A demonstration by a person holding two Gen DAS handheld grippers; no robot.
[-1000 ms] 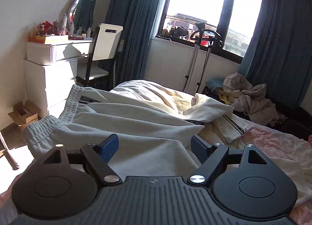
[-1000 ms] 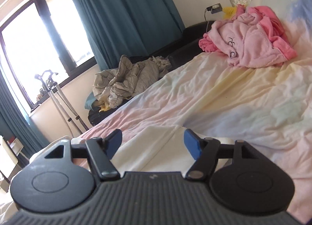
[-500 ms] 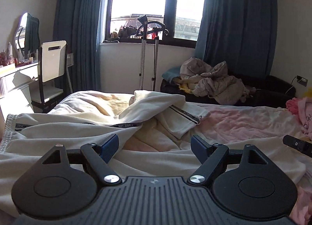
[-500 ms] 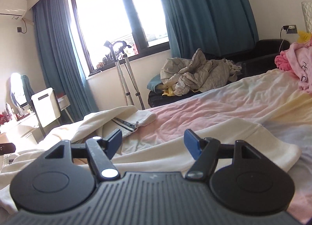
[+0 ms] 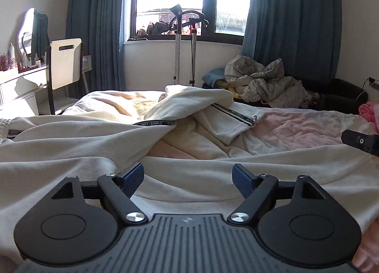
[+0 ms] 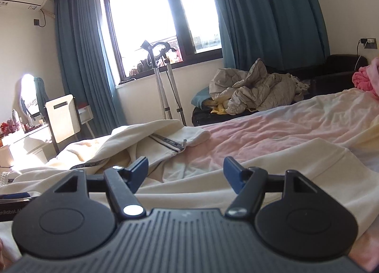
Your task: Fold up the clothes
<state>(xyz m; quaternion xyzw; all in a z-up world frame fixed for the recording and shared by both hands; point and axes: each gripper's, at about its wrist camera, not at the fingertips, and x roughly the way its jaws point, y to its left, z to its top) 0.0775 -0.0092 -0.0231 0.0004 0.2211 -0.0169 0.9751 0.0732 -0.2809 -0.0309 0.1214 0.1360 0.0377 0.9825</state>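
Across the bed [image 5: 308, 126], on its pink and yellow sheet, a pair of cream trousers [image 5: 99, 152] lies spread, with the waistband off at the far left edge of the left view and the legs running rightward, so the long axis sits crosswise to both tongs. One leg passes directly under and ahead of the left tongs [image 5: 188, 176], whose blue pads stand wide apart with nothing pinched between them; the cloth is below them, not in them. The other leg is humped and partly turned over farther back, its black lettered side stripe [image 5: 154, 123] showing, and its cuffed end [image 6: 196, 137] lies toward the window. The right tongs [image 6: 186, 171] are likewise wide and empty, hovering over the near leg toward its hem [image 6: 331, 152], which sits just ahead and to the right of them. Each set of tongs shows at the edge of the other's view, so they work side by side along the same near leg. By my reading the left hand is nearer the waist end and the right nearer the hem, so a lengthwise fold would have each take the near edge below it. A pile of grey bedding [image 6: 255, 90] sits well apart by the curtain, and a pink garment [image 6: 367, 76] lies far right.
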